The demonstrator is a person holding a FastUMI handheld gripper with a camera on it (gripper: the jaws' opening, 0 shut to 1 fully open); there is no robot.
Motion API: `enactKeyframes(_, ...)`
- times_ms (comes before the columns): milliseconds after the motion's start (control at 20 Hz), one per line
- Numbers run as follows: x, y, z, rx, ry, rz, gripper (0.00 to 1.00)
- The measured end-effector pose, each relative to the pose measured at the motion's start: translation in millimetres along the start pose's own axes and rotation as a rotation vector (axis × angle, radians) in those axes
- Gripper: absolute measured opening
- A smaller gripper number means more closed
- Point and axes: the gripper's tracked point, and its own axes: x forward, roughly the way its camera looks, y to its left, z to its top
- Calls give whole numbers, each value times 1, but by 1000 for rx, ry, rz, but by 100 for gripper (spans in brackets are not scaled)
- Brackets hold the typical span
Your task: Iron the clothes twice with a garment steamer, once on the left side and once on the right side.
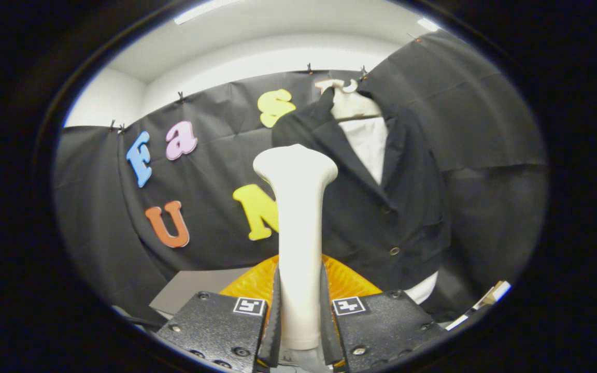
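Note:
My gripper [300, 305] is shut on the white garment steamer [298, 217], both fingers pressing on its handle. The steamer stands upright between the fingers, its flared head at the top. Beyond it and a little to the right hangs a dark jacket [381, 207] over a white shirt [368, 142], on a pale hanger [347, 101] against the booth's black cloth wall. The steamer head is level with the jacket's left shoulder and covers part of it. I cannot tell whether the head touches the cloth. The jacket's front has buttons down the middle.
An orange ribbed object [347, 280] lies just beyond the fingers, behind the steamer's handle. A grey tabletop [189, 290] shows low on the left. A light-coloured box edge [490, 298] sits low on the right, beside the jacket's hem.

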Motion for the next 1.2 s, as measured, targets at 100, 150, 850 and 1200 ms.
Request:
enactKeyframes(100,-10,-13,23,-17,-57,-15,34)
enactKeyframes(150,-13,-18,35,-28,-83,-20,34)
enactKeyframes(850,82,-46,178,-204,-326,-82,34)
enactKeyframes(1200,112,-62,134,-252,-274,-115,34)
